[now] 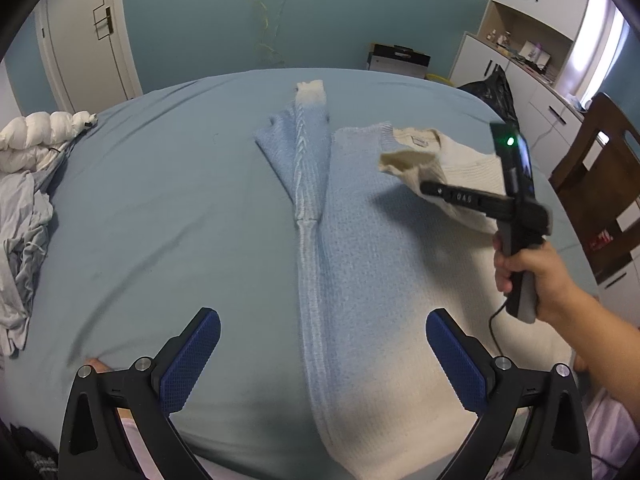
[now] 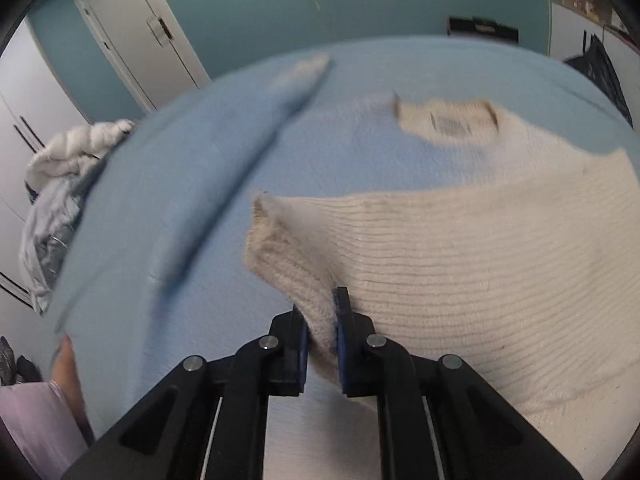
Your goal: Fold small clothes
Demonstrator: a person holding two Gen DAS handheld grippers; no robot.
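A knit sweater (image 1: pixel 372 248), light blue fading to cream, lies flat on the blue bed (image 1: pixel 160 184). Its left sleeve (image 1: pixel 304 160) is folded in along the body, white cuff pointing to the far edge. My right gripper (image 2: pixel 322 320) is shut on the cream right sleeve (image 2: pixel 440 248) near its cuff (image 2: pixel 276 240) and holds it lifted over the sweater's body; it also shows in the left wrist view (image 1: pixel 430 188). The collar with its label (image 2: pixel 448 120) lies beyond. My left gripper (image 1: pixel 322 360) is open and empty above the sweater's hem.
Crumpled grey clothes (image 1: pixel 24 248) and a white puffy jacket (image 1: pixel 40 136) lie at the bed's left edge. A wooden chair (image 1: pixel 600 184), white cabinets (image 1: pixel 520 60) and a black bag (image 1: pixel 494 92) stand to the right. A door (image 1: pixel 88 36) is at the far left.
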